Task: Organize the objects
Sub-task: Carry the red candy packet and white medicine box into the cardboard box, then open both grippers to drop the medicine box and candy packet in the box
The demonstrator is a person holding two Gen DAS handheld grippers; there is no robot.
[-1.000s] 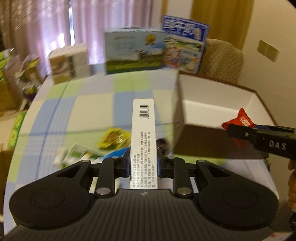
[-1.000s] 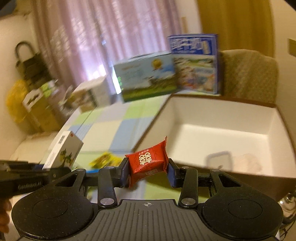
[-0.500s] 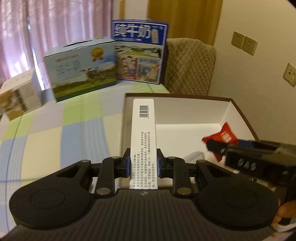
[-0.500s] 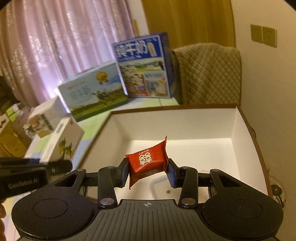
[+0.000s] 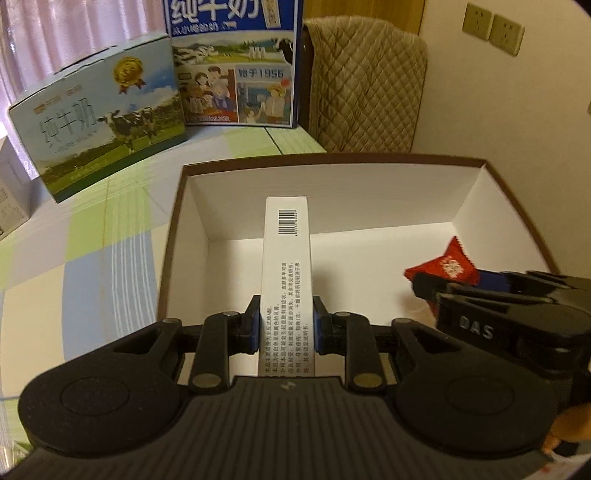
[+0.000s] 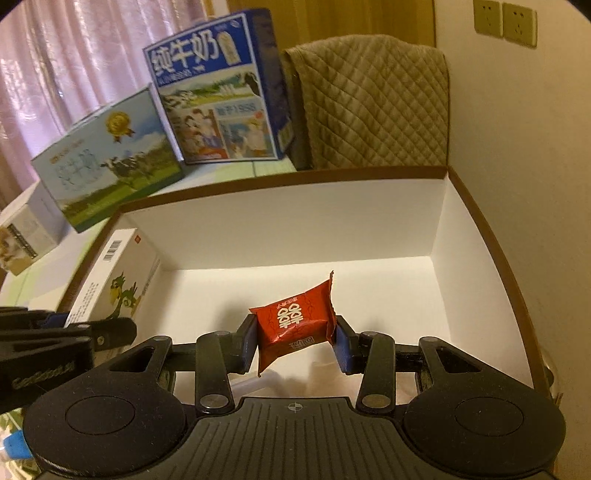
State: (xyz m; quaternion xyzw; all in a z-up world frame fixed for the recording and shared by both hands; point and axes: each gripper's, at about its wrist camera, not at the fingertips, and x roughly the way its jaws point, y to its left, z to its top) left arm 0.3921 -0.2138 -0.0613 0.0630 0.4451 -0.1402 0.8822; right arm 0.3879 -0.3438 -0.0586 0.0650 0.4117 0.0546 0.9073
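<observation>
My left gripper (image 5: 285,325) is shut on a long white carton (image 5: 287,266) with a barcode, held above the left half of a brown-rimmed white box (image 5: 332,159). The same carton (image 6: 110,275) shows a green bird print in the right wrist view, beside the box's left wall. A red candy packet (image 6: 295,319) sits clamped in my right gripper (image 6: 295,341), hanging over the box's (image 6: 480,221) white floor. From the left wrist view the red packet (image 5: 447,264) and right gripper (image 5: 443,286) sit at the right.
Two milk cartons stand behind the box: a pale blue one (image 5: 99,125) and a dark blue one (image 5: 236,62). A quilted chair back (image 5: 365,85) rises beyond the table edge. The checked tablecloth (image 5: 85,240) lies left of the box. A wall with sockets (image 5: 495,27) is on the right.
Both grippers have moved right and forward from over the tablecloth to above the box, each keeping hold of its item. The box now fills the view.
</observation>
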